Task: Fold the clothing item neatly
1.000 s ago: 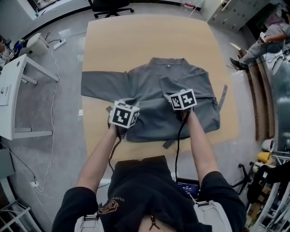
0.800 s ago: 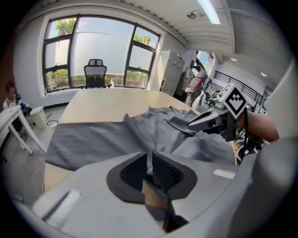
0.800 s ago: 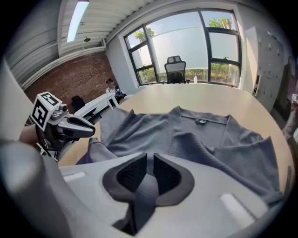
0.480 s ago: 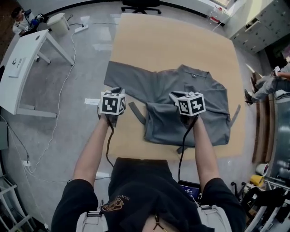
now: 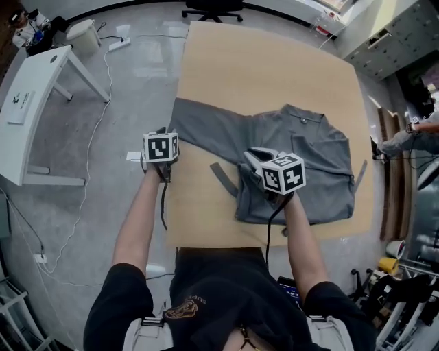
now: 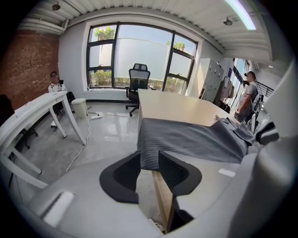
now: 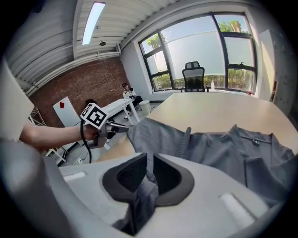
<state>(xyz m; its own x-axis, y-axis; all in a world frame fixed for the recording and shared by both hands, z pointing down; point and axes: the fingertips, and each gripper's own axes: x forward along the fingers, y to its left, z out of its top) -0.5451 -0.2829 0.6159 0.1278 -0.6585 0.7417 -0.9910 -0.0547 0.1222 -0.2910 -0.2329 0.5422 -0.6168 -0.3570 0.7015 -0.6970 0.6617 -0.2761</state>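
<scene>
A grey shirt (image 5: 312,154) lies on the wooden table (image 5: 260,68), with its long sleeve (image 5: 206,127) stretched out to the table's left edge. My left gripper (image 5: 164,132) is at that edge by the cuff. In the left gripper view its jaws (image 6: 150,158) have just been opening. The sleeve's end (image 6: 186,139) shows in the gap between them, and the pads do not press on it. My right gripper (image 5: 256,156) is over the shirt's body. In the right gripper view its jaws (image 7: 150,165) are shut on a pinched fold of the grey cloth (image 7: 223,144).
A loose grey strap (image 5: 223,179) of the garment lies on the bare wood (image 7: 223,109) near the front edge. Off the table's left side are a white desk (image 5: 34,103) and floor cables. An office chair (image 5: 212,8) stands at the far end, and a person (image 5: 411,134) is at the right.
My left gripper has moved left from the shirt's lower hem to the sleeve end at the table's edge, and its jaws have parted. My right gripper has moved while gripping the cloth.
</scene>
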